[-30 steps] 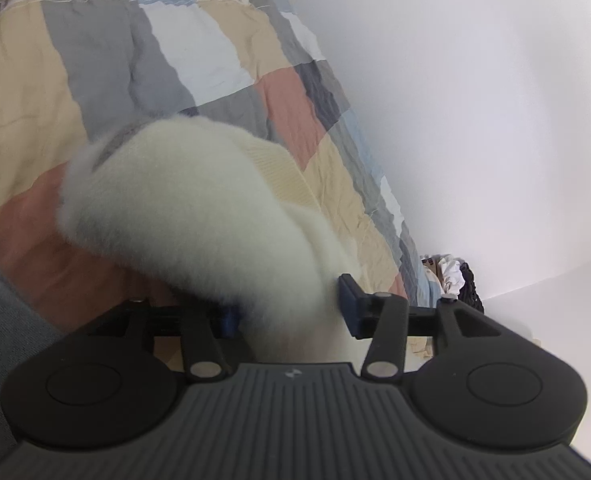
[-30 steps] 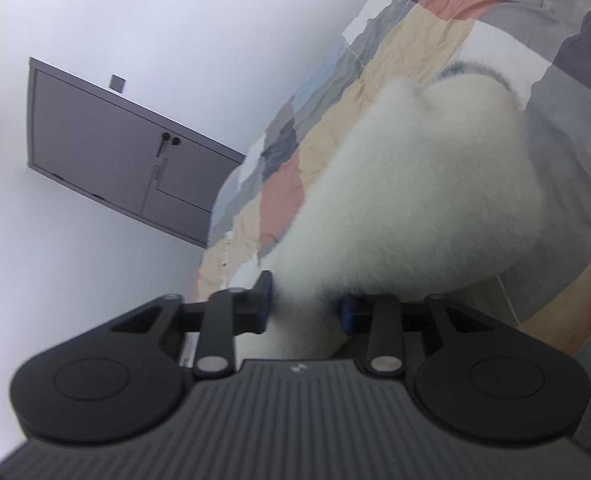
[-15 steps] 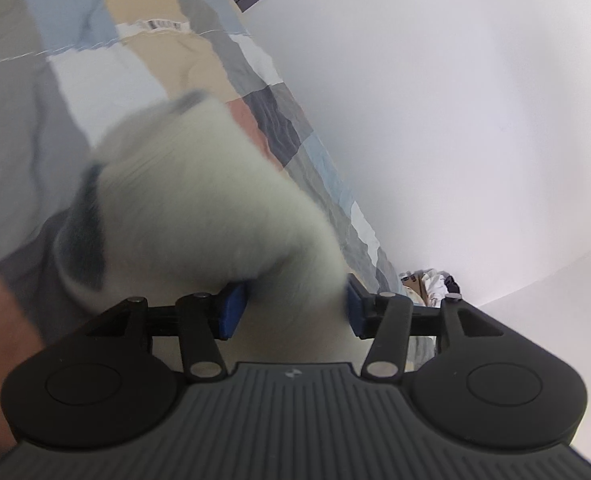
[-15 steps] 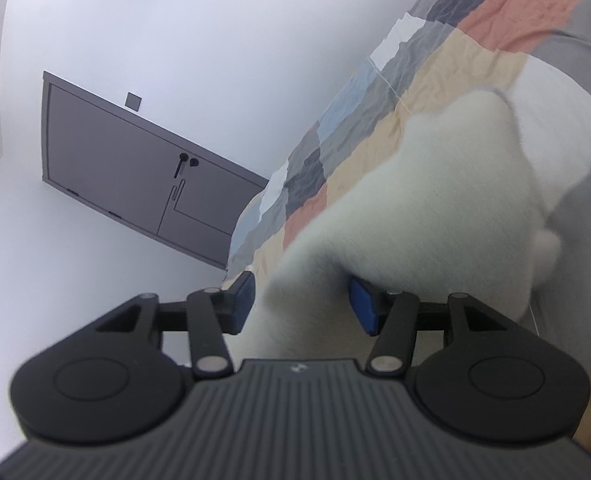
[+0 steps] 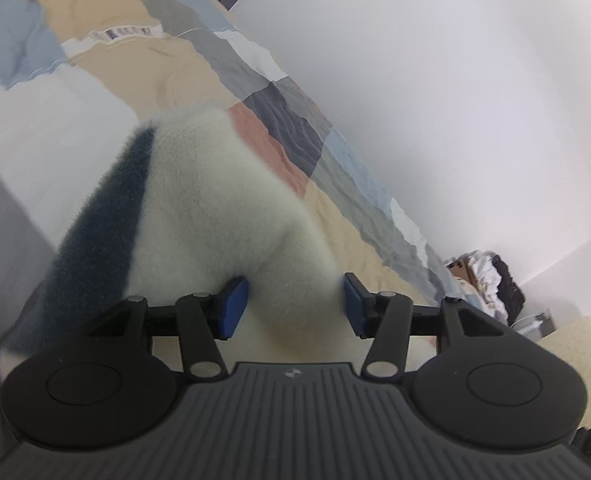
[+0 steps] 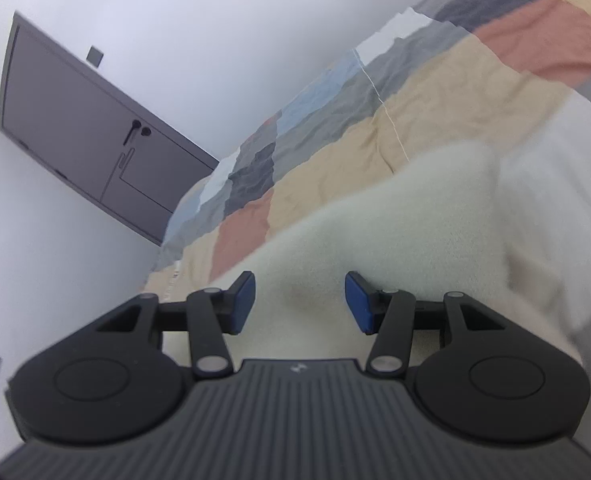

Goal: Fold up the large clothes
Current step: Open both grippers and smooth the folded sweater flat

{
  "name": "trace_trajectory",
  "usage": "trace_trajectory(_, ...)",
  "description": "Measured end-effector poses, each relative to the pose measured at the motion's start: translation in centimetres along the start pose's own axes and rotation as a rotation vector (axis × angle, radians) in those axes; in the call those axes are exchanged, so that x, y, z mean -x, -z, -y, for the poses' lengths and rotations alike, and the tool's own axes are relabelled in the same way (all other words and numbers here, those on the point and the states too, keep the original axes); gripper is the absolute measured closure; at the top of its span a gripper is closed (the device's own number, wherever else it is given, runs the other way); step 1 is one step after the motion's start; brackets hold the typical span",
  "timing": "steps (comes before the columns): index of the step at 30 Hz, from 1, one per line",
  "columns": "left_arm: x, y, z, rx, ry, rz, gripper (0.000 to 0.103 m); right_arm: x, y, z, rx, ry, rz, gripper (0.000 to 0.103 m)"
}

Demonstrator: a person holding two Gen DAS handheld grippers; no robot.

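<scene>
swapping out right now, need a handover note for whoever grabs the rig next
Left tongs: shut on a thick bunch of the white fleece garment.
Right tongs: shut on another bunch of the same garment, jaws just closed a little further.
Garment: held between both tongs over the patchwork quilt on the bed, its dark band on the left side of the left wrist view.
Done: garment gripped at two points. No neat fold is visible.
Left: probably lay it flat on the quilt, then fold. How much of it hangs below cannot be seen.
</scene>
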State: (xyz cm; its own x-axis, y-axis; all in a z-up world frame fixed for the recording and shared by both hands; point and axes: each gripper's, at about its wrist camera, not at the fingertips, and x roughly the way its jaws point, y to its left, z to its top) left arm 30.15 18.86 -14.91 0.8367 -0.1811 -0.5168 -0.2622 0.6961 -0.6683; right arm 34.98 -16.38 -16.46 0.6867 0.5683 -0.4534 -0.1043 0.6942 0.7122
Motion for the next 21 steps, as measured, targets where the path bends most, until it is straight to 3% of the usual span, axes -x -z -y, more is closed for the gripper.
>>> trace_trajectory(11,-5.8,-1.9,-2.5,-0.035,-0.010,0.019,0.046,-5.4,-0.3,0.2,0.190,0.050,-0.012,0.051)
trace_trajectory(16,-6.2,-1.5,-1.9,-0.116,-0.033,0.023,0.045,-6.2,-0.1,-0.3,0.256,0.070,-0.002,0.051)
trace_trajectory(21,-4.3,-0.8,-0.3,-0.188,-0.023,0.032,0.033,-5.4,0.1,-0.9,0.271,0.081,0.003,0.051)
